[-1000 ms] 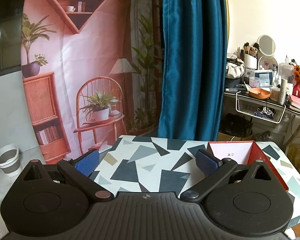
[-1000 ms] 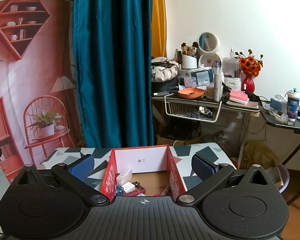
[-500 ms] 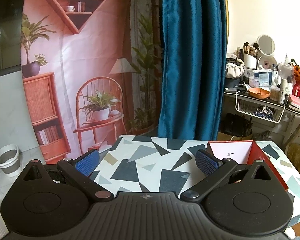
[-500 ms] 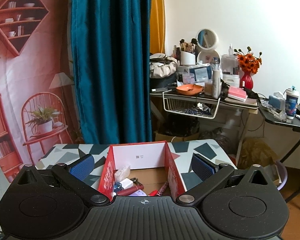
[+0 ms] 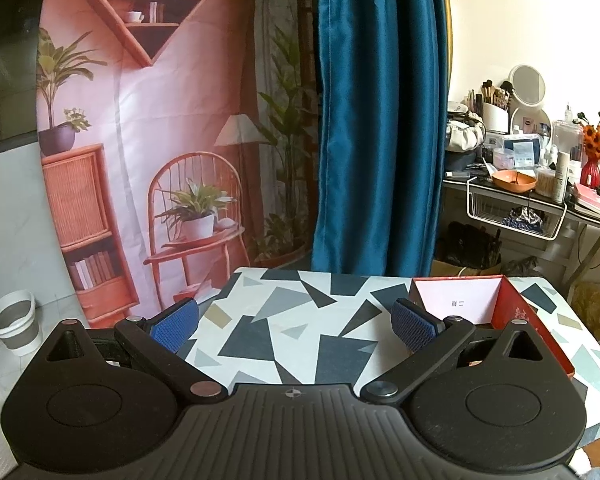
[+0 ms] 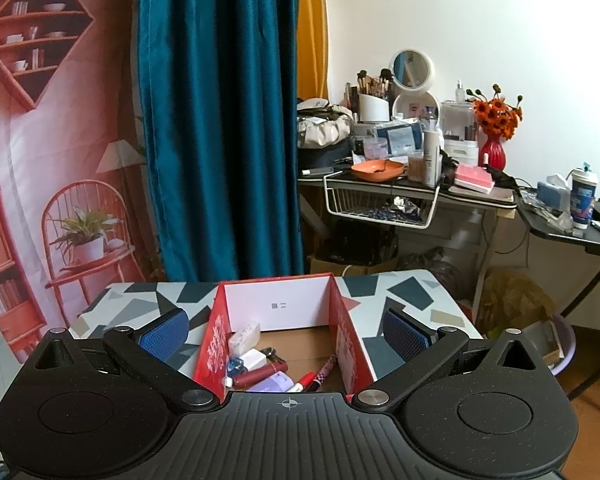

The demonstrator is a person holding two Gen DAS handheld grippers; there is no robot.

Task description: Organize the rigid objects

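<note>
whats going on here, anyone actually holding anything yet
Not yet. Both the left gripper and the right gripper are open and empty above the patterned table. The right one faces the red box, which holds small items such as a marker and a white charger.

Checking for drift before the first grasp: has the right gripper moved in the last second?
Yes. The right gripper has tipped downward: the red box shows more of its contents and the vanity mirror sits higher in its view.
</note>
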